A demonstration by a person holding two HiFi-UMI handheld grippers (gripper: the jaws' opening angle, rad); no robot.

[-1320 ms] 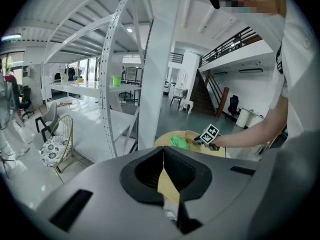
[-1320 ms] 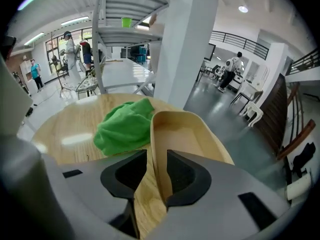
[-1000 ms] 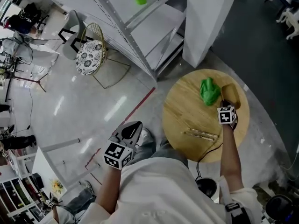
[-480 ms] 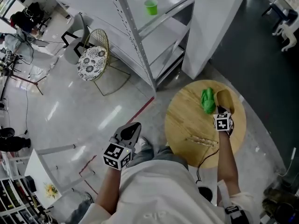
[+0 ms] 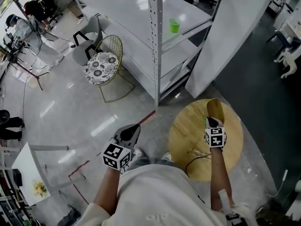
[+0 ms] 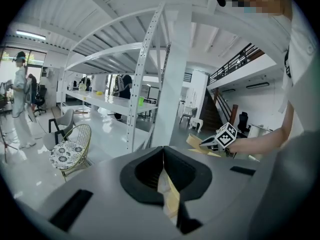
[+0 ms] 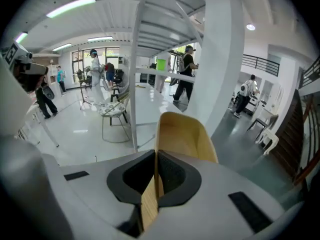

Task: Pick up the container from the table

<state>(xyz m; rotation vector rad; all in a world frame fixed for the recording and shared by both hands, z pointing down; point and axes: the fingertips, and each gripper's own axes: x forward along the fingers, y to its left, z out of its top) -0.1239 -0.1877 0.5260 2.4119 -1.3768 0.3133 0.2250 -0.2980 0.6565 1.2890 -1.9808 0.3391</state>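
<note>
A tan wooden container (image 5: 214,109) hangs above the round wooden table (image 5: 186,135), clear of its top. My right gripper (image 5: 210,122) is shut on the container's rim. In the right gripper view the thin wall of the container (image 7: 186,134) runs between the pads of the right gripper (image 7: 155,171), with the bowl standing up beyond them. My left gripper (image 5: 128,133) is held over the floor to the left of the table, jaws together and nothing in them. From the left gripper (image 6: 163,173) I see the container (image 6: 198,143) at the right, carried by the marker cube.
A white shelving rack (image 5: 155,46) stands behind the table with a green cup (image 5: 174,25) on a shelf. A wire chair with a patterned cushion (image 5: 104,62) is at the left, a white panel (image 5: 235,41) at the right. Thin sticks (image 5: 198,152) lie on the table.
My right gripper has lifted the container off the table and up toward the rack side. The green thing beside it is now hidden. The left gripper has shifted slightly.
</note>
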